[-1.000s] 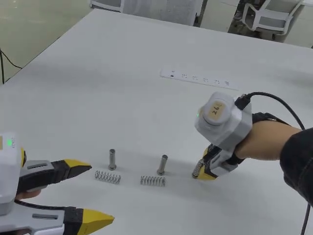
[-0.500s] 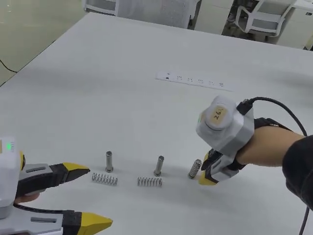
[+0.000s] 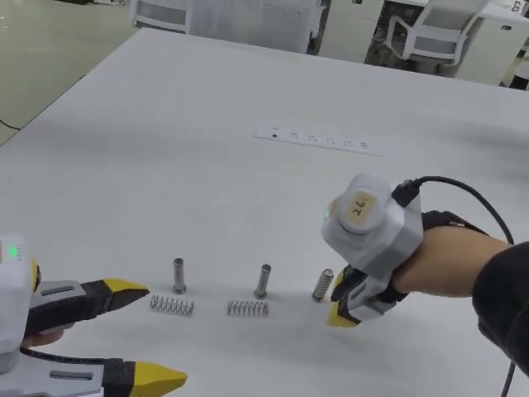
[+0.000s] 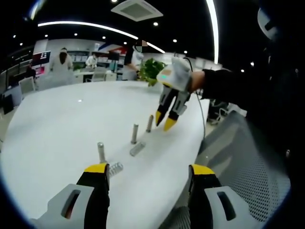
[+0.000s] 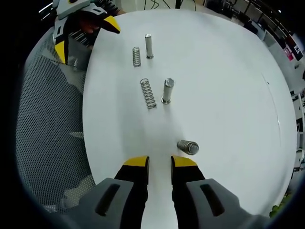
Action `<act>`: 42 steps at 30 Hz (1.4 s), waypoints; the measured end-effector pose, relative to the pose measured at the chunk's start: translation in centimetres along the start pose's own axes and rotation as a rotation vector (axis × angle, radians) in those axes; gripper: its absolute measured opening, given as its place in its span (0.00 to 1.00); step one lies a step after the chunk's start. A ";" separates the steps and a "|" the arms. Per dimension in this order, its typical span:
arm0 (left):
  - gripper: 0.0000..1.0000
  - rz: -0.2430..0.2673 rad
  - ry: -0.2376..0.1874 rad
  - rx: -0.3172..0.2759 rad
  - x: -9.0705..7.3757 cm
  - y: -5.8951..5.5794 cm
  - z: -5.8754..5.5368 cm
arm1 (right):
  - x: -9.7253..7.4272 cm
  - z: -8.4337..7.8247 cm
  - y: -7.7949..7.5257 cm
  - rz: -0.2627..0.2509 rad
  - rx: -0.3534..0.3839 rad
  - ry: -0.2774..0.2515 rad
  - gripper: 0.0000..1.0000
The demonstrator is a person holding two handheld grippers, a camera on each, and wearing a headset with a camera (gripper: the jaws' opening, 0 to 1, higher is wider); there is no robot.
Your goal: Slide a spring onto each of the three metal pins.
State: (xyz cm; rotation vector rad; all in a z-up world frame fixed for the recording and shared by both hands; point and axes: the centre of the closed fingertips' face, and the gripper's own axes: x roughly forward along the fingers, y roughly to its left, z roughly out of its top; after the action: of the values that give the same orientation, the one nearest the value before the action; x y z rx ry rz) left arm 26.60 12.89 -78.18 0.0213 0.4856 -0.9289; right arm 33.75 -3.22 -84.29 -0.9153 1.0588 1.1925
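Centre right: right gripper (image 3: 339, 317), jaws slightly apart and empty, beside the spring-bearing pin (image 3: 322, 284). Lower left: left gripper (image 3: 157, 333), jaws wide apart. Middle spring (image 3: 248, 308) lies just beside the bare middle pin (image 3: 263, 281); grip it near one end and align its bore over the pin.

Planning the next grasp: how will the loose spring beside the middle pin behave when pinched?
The spring is an open wire coil, so it probably squashes or bows if squeezed endwise. Lying on its side on the smooth table, it may roll when nudged. It looks thin and light, so it could flick out of the jaws.
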 end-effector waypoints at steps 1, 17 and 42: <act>0.63 0.001 -0.002 0.000 0.0 0.0 0.0 | 0.0 0.1 0.2 0.003 0.000 -0.002 0.15; 0.62 0.006 -0.004 0.004 0.0 0.0 0.1 | -0.1 3.2 2.3 0.028 -0.065 -0.047 0.15; 0.61 0.008 0.000 -0.005 0.0 0.1 0.0 | 1.9 6.7 1.5 0.032 -0.084 -0.119 0.14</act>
State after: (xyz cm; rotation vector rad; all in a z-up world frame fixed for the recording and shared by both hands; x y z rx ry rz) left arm 26.71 12.99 -78.16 0.0190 0.4875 -0.9202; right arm 33.39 3.87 -84.34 -0.8835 0.9375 1.3103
